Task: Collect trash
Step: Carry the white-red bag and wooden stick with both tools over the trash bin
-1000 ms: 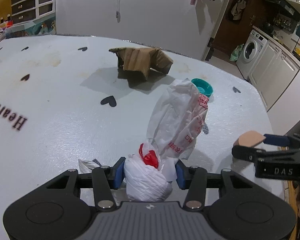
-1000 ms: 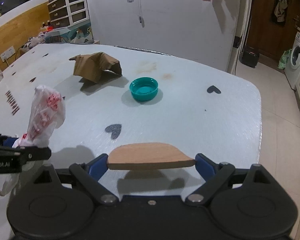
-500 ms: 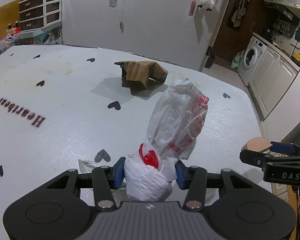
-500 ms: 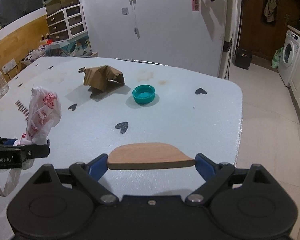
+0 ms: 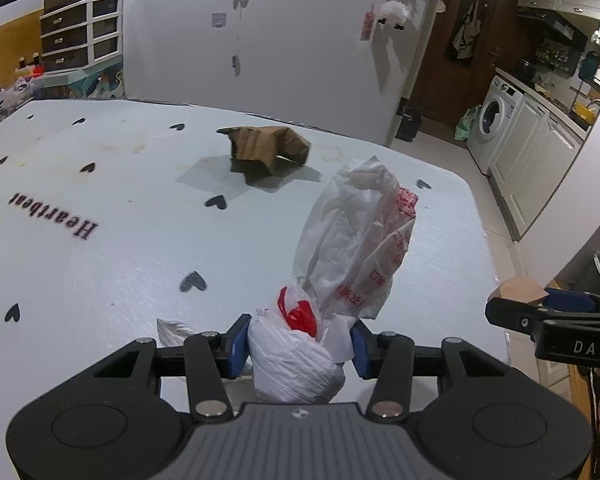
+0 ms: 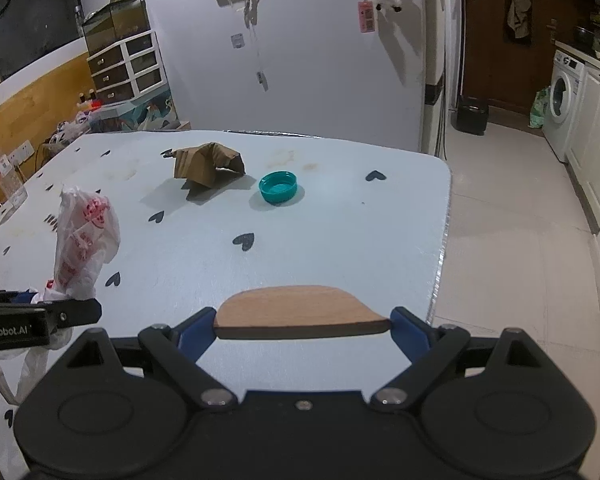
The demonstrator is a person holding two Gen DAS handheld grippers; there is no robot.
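- The crumpled thin plastic bag [image 5: 352, 252] is white, with red printed characters and a solid red patch near the knot.
- The flat wooden piece [image 6: 300, 312] is light reddish-brown.
- The crumpled paper bag [image 6: 208, 162] is plain brown.
- The round plastic lid [image 6: 278, 187] is teal.
- The surface [image 6: 340, 232] is pale blue-white with scattered black hearts and black "Heartbeat" lettering.

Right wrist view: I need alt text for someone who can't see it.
The right gripper grips a flat wooden piece above a pale blue table. Further back lie a teal lid and crumpled brown paper. At left, the left gripper holds a white plastic bag.
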